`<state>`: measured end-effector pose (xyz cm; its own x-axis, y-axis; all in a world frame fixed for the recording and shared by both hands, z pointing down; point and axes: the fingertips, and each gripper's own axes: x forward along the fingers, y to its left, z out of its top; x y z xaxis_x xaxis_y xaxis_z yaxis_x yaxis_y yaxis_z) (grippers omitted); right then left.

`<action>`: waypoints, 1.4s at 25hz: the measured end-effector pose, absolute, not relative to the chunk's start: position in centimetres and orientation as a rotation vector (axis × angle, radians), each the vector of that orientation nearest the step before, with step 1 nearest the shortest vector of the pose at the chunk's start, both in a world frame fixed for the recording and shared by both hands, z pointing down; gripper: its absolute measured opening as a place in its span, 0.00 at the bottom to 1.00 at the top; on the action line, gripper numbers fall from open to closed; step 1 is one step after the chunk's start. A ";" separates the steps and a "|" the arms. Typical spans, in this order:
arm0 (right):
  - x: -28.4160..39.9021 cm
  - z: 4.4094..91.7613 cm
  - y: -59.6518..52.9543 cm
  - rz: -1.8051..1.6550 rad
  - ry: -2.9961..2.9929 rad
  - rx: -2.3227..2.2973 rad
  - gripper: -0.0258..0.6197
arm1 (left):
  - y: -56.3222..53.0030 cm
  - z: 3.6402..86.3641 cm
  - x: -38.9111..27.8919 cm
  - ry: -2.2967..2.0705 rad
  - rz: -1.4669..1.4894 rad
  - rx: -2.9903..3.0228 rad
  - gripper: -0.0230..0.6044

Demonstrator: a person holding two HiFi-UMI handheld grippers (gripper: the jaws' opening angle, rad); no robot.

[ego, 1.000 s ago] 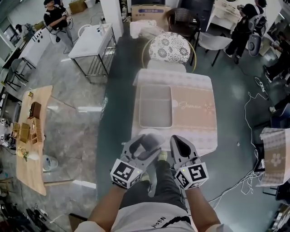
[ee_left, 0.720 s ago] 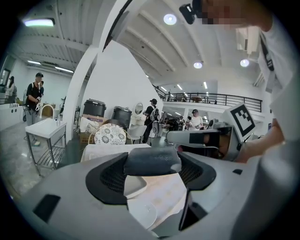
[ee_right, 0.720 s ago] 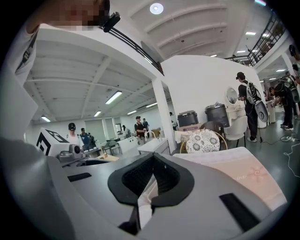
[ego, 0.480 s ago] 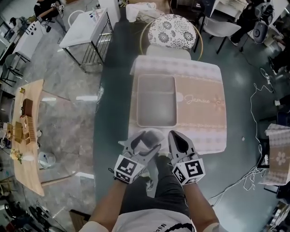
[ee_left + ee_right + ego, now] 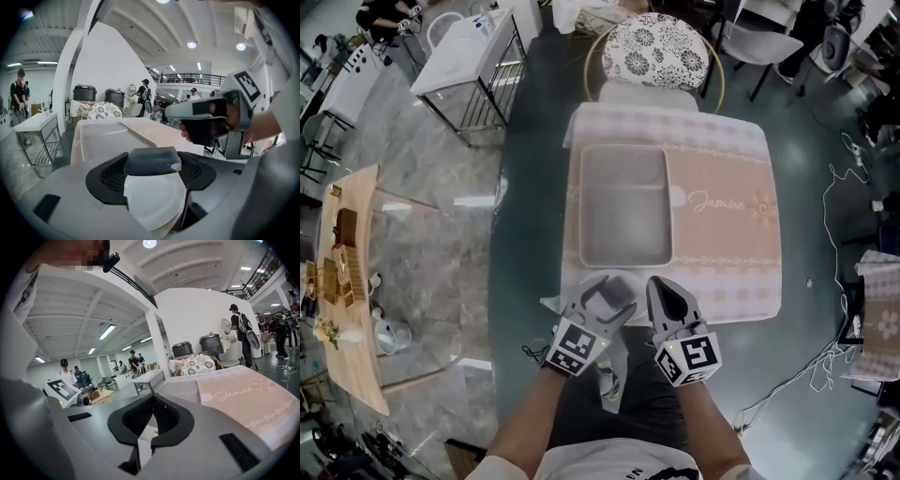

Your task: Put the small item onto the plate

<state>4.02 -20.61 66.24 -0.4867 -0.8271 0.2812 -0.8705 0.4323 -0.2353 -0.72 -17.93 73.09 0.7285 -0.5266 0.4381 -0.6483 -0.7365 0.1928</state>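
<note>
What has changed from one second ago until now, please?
Only the head camera moved: it came closer, so the table looks larger. Nothing was taken or let go. The left gripper stays shut on the small item over the plate; the right gripper stays shut and empty beside it.

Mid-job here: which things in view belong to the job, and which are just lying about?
Job:
dark grey small item, held by the left gripper
white plate, just beneath it

Lying about:
grey tray
tablecloth
patterned chair
right gripper, shut and empty
</note>
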 end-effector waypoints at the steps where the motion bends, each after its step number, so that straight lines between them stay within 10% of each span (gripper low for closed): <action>1: 4.0 66.6 -20.7 0.536 -2.550 1.522 0.06 | -17.9 73.6 -0.7 -0.906 0.533 2.602 0.56; 35: 3.0 65.8 -20.4 0.592 -2.551 1.418 0.06 | -17.0 76.0 -0.3 -0.858 0.847 2.535 0.56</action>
<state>2.96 -20.41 65.82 -0.5362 -0.7779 0.3277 -0.8427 0.4712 -0.2604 -0.32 -17.01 75.96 0.6413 -0.4379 0.6301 -0.6357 -0.7630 0.1168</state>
